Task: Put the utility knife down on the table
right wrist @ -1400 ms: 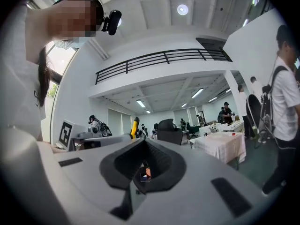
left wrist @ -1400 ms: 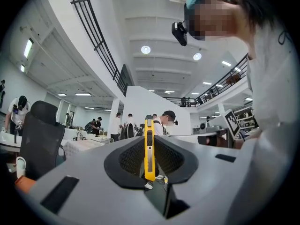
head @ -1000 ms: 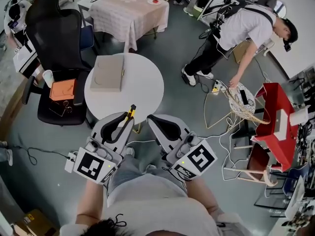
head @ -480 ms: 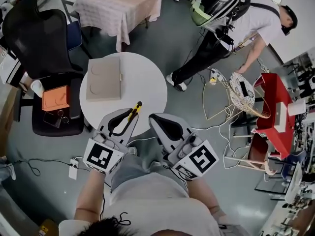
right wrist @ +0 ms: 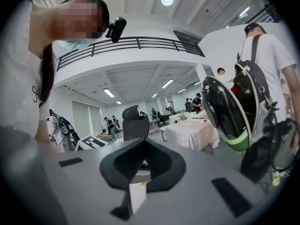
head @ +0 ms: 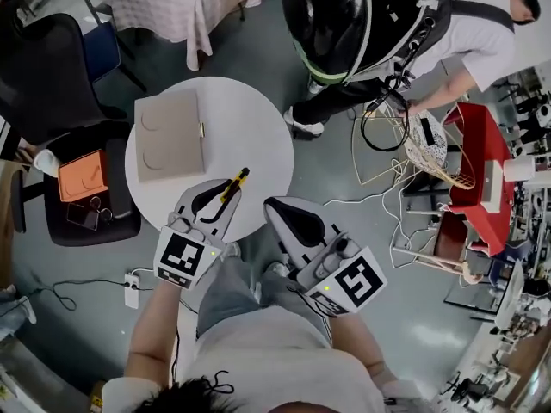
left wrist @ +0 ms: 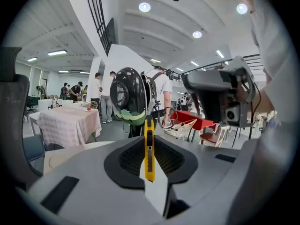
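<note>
Knife (head: 233, 185): yellow, clamped edge-on between left gripper's (head: 220, 198) jaws, nose poking out toward 1 o'clock. Held over table (head: 250, 127) at its 5 o'clock rim, not set down yet. Tan board (head: 169, 136) lying flat at table's 10 o'clock. Right gripper (head: 277, 209) at 3 o'clock from left, jaws pressed together on nothing, just off table's edge.
</note>
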Available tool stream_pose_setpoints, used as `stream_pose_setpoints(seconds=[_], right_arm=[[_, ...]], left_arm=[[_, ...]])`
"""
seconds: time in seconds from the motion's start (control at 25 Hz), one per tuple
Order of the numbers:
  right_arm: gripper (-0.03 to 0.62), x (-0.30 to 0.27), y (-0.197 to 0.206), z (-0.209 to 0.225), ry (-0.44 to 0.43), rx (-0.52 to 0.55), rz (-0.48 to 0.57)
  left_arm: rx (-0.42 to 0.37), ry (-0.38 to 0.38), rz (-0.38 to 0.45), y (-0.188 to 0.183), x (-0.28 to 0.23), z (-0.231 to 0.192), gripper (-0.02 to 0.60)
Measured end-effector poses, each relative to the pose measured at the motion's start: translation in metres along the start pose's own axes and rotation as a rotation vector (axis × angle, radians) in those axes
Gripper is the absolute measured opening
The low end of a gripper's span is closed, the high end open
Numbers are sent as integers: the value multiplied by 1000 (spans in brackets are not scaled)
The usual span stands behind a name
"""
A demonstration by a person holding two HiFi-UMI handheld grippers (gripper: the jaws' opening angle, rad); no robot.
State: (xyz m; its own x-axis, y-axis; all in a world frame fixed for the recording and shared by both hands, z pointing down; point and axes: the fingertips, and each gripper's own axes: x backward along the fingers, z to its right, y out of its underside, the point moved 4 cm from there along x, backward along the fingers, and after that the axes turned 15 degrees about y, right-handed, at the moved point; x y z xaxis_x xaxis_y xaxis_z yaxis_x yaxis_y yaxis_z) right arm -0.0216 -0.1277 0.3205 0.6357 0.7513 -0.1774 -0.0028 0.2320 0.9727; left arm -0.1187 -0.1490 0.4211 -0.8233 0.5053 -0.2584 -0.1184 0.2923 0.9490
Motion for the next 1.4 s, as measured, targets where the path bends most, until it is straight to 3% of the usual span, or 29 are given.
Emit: stream_pose_setpoints(seconds=[0.4,0.96,1.4], right_arm=[[8,-8,19,13,70,-34,-49],[8,9,37,24,152,-44,-94],[8,23,45,28,185,-50,-112]], left_arm=[[75,24,-164,61,-28,-27,66],[119,48,-421,150,-56,-31,66],[168,62,-496,187,-70,-26,66]])
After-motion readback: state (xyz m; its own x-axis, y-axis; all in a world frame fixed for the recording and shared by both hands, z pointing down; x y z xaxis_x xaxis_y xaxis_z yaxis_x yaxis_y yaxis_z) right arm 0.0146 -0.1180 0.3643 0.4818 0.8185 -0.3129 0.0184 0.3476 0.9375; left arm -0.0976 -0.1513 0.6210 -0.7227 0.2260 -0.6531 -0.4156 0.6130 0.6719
